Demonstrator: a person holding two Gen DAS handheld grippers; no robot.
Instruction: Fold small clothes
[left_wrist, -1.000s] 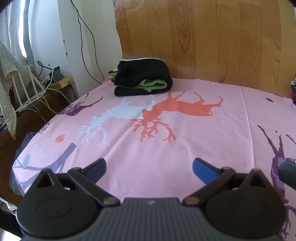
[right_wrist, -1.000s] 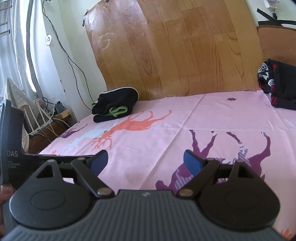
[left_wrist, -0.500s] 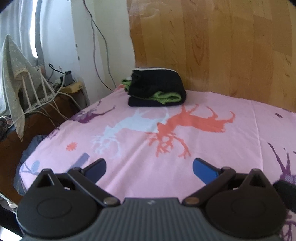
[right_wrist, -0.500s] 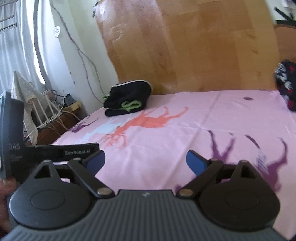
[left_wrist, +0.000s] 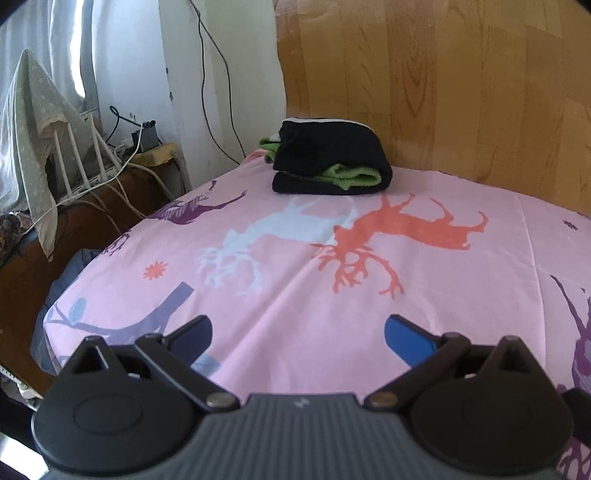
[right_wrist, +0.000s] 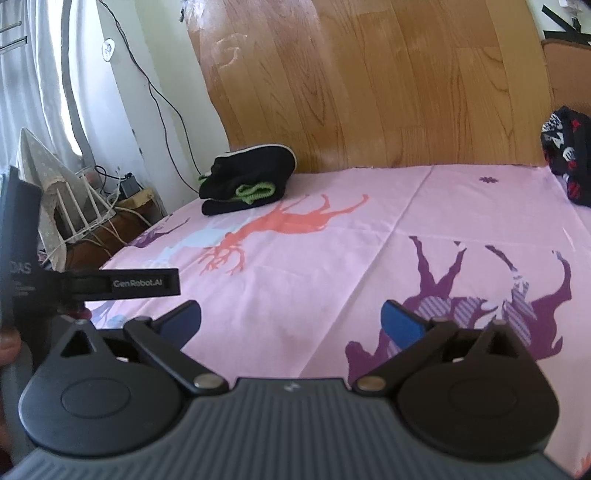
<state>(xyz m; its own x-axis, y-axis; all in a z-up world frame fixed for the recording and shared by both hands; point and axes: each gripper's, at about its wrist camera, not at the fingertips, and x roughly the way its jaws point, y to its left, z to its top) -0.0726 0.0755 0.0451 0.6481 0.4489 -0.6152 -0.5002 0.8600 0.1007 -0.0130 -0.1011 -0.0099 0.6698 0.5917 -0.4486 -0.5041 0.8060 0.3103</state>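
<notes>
Compared with a second ago, both views are swung a little, so that the folded pile is seen further right in the left wrist view, and the jaws of the right gripper have just been opening, with nothing between them. The left gripper is likewise spread wide and empty.

One dark garment with green trim is already folded and stacked at the far left corner of the pink sheet, close to the wooden board. A dark patterned garment is left unfolded at the far right edge; it is judged to be the next piece.

Between the two, the sheet is flat and bare, so ample room is offered. The left edge drops toward cables and a drying rack, which are best avoided.
</notes>
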